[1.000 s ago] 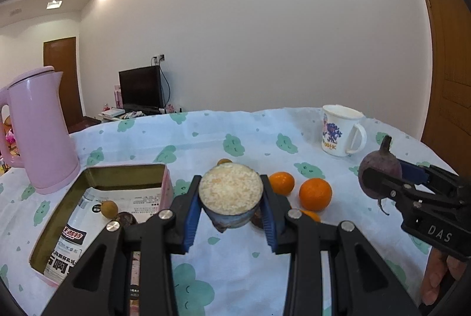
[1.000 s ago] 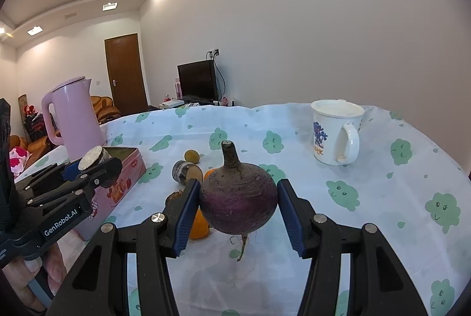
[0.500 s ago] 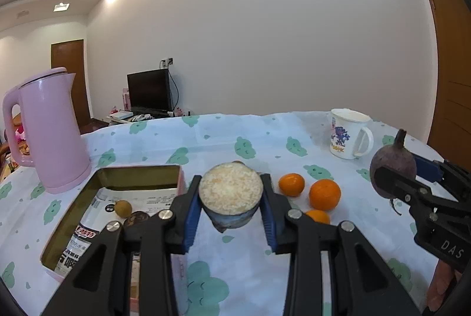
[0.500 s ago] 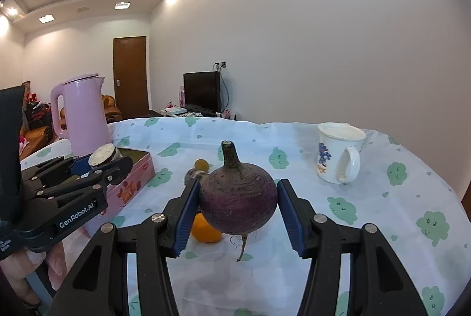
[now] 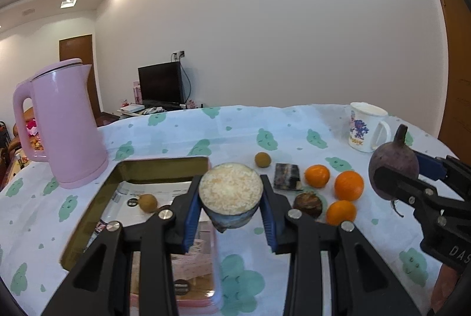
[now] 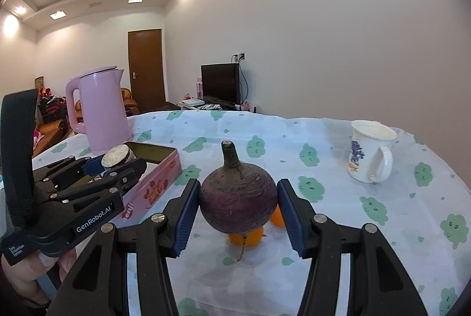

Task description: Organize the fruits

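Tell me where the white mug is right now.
The white mug stands on the tablecloth at the far right of the left wrist view, beyond the three oranges; the held purple root hangs nearer the camera.

Purple beet (image 6: 238,202) upright, oranges (image 5: 348,185) on tablecloth

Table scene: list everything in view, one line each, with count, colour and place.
kettle: one, pink, left rear of the table.
tin box: one, gold inside, pink outside, beside the kettle.
longans: two, tan; one in the box, one on the cloth.
oranges: three, orange, clustered right of centre.
mug: one, white with blue print, right rear.
tablecloth: one, white with green clouds.
cut piece: one, pale top, in the left gripper.
beet: one, purple, in the right gripper.
hand: one, holding the left gripper.
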Available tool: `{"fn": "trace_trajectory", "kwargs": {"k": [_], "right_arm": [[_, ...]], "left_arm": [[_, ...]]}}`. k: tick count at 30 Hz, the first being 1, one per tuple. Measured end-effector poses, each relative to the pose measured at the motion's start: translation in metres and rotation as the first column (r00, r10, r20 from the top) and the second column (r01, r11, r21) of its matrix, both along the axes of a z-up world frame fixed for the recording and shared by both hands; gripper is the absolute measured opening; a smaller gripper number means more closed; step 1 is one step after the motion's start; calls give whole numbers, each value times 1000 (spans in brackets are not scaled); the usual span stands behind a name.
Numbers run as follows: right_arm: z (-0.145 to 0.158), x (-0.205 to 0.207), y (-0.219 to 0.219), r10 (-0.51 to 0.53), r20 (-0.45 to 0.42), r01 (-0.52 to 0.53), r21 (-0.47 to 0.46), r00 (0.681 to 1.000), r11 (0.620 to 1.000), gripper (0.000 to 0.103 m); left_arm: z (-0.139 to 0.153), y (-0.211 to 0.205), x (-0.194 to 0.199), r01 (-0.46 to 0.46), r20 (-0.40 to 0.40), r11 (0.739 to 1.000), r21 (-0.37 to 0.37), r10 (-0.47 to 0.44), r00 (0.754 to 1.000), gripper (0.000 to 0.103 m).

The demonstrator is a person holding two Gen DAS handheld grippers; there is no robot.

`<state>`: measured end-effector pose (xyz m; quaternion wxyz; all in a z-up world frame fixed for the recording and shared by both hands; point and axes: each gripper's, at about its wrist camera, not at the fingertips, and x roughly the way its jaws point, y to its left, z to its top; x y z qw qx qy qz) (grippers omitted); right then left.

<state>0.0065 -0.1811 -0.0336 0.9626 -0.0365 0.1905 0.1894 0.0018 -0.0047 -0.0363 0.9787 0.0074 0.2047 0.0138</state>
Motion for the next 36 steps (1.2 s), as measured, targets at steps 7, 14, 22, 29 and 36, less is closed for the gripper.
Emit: {"fn": "trace_trajectory", "kwargs": {"k": [7,14,22,29,36], "right_arm": [[2,5,20,54,-20,-55,-1,998,999,55],[5,10,40,104,-30,-104,12,994,995,55],[5,14,62,156,-36,-156,7,987,988,55],[5,17,83,197,-36,-197,-4,980,980,55],[7,20,103,238,-40,-239,-6,970,971,55]], "left_arm": [[-3,13,1,-33,-30,999,35,35,999,38],[-3,29,3,-65,-48,997,36,67,997,38],[-1,48,4,-112,-60,993,48,114,992,38],[-1,70,5,-154,-77,988,34,156,985,38],[-4,88,8,-186,-94,982,35,189,978,38]]}}
